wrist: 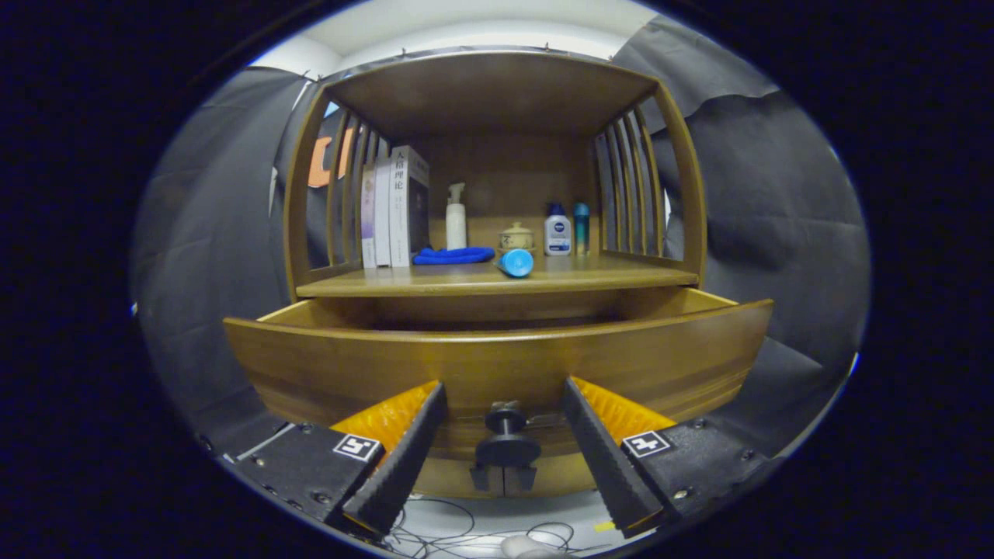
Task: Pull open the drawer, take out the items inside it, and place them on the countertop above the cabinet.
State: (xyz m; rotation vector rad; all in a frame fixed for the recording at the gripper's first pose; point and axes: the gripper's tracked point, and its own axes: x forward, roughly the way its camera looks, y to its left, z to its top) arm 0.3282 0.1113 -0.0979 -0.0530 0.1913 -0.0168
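The gripper has its two fingers spread wide apart, pressing on nothing, with the drawer's dark knob sitting between them, clear of both pads. Just beyond stands the drawer, already pulled well out from the wooden cabinet, its curved front running crosswise to the fingers. From this low angle the front hides the drawer's inside, so I cannot tell what lies in it; reaching it looks to mean rising up and over that front edge. Above and behind is the bench where items belong, carrying books, a blue cloth, a tipped blue cup and bottles.
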